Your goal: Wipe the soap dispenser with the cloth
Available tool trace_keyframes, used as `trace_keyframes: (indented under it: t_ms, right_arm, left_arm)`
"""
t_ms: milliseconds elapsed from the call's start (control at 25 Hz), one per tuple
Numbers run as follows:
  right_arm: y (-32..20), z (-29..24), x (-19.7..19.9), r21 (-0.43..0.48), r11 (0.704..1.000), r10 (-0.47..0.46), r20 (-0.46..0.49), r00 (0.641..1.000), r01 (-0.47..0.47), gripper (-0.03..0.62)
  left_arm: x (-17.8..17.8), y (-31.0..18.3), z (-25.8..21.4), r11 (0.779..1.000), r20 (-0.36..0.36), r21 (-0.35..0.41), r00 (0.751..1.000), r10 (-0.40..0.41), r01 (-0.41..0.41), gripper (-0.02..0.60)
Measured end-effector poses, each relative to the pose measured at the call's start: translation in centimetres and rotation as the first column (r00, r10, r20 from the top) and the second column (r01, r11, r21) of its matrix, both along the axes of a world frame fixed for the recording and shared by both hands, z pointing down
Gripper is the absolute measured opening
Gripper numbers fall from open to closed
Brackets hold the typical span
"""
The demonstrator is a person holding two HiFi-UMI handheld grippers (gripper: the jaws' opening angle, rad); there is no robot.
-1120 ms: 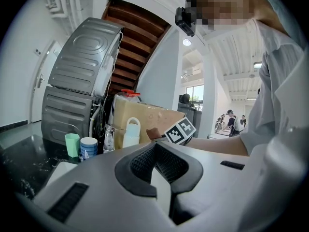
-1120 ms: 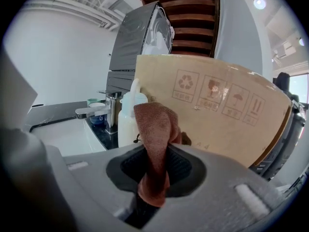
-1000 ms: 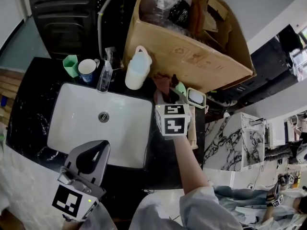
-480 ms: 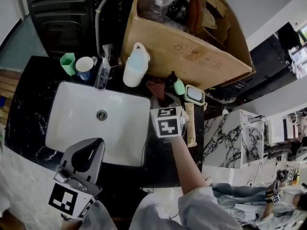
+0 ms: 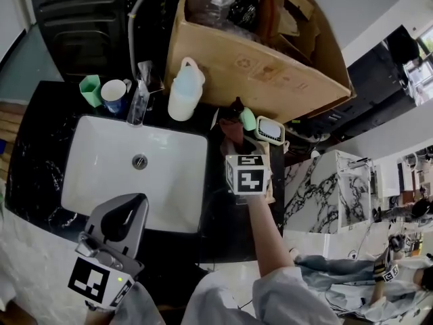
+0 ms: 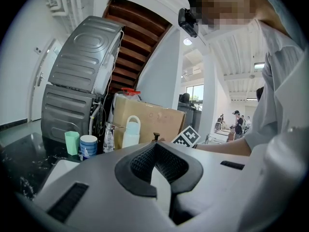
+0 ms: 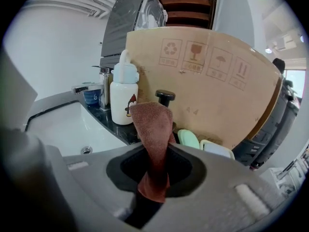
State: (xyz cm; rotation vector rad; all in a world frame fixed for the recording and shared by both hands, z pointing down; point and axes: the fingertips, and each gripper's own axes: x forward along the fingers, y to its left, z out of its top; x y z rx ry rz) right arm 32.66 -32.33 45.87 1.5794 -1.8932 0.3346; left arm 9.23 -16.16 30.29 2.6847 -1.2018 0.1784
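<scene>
Hovering nearest the person, over the front rim of the white sink (image 5: 95, 175), the left gripper (image 5: 124, 217) had its jaws closed on nothing. Farther out, above the black counter (image 5: 233, 222) right of the sink, the right gripper (image 7: 154, 170) pinched a reddish-brown cloth (image 7: 152, 139), which stood up from its jaws. Just behind the cloth stood the soap dispenser (image 7: 165, 96), only its black pump head visible, before a large cardboard box (image 7: 212, 71).
</scene>
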Motion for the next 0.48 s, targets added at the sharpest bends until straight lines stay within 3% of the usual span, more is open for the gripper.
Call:
trace_keyframes:
  t_ms: [280, 480]
  right_arm:
    - [0.5, -1.6, 3.3, 0.027, 0.992, 0.119, 0.091, 0.989, -0.122, 0.076]
    - [0.3, -5.3, 3.6, 0.115, 0.985, 0.118, 0.109, 0.987, -0.130, 0.076]
  left_arm:
    - [0.7, 0.1, -0.4, 1.000, -0.002, 0.009, 1.000, 0.019, -0.019, 0.003]
    - [1.2, 0.2, -0.4, 1.000, -0.001, 0.014, 1.000, 0.028, -0.028, 0.003]
